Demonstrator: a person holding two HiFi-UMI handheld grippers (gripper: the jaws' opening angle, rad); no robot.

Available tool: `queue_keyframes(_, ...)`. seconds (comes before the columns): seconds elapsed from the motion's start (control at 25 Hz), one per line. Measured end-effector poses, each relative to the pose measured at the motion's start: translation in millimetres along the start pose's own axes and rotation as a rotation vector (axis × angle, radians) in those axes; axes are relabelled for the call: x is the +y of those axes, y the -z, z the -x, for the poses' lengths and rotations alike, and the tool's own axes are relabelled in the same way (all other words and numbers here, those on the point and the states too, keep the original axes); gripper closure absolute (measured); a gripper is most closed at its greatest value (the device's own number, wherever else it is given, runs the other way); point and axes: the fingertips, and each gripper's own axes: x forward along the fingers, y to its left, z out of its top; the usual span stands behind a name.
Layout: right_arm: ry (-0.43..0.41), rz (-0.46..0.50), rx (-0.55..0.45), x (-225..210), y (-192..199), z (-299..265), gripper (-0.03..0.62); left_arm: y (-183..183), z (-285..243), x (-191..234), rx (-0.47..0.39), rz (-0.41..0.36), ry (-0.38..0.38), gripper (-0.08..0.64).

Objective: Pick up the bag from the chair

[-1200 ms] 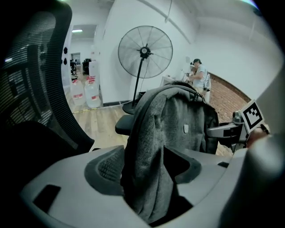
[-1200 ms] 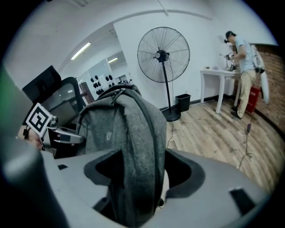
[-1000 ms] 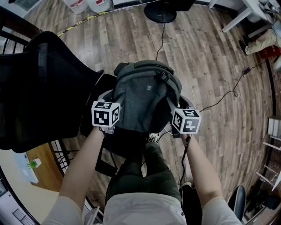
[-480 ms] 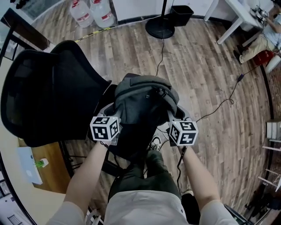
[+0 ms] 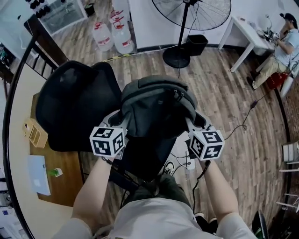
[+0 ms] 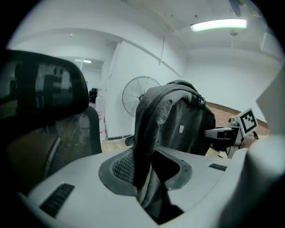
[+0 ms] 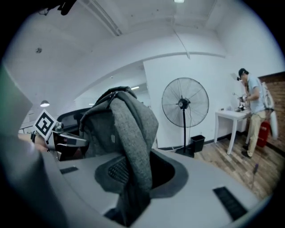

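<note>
Here I count one bag (image 5: 156, 109), one chair (image 5: 77, 105), two tools, the left tool (image 5: 117, 120) and the right tool (image 5: 194, 120), one fan (image 5: 192, 11), one bin (image 5: 197, 44), one white surface (image 5: 245, 35) and at least two water jugs (image 5: 103, 37).

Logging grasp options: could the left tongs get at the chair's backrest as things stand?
Probably not freely: the left tongs are shut on a strap of the bag, bearing it. The backrest stands close beside them, nothing between.
</note>
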Motion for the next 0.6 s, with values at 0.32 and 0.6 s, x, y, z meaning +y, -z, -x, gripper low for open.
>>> queue_keyframes(0.32, -0.041, 0.092, -0.132, 55, -105, 50, 0.491, -85, 89, -8, -0.182, -0.102, -0.026, 0.466)
queue_keyframes(0.6, -0.110, 0.141, -0.235, 97, -172, 95, 0.491, -133, 161, -20, -0.306, -0.154, -0.053, 0.468)
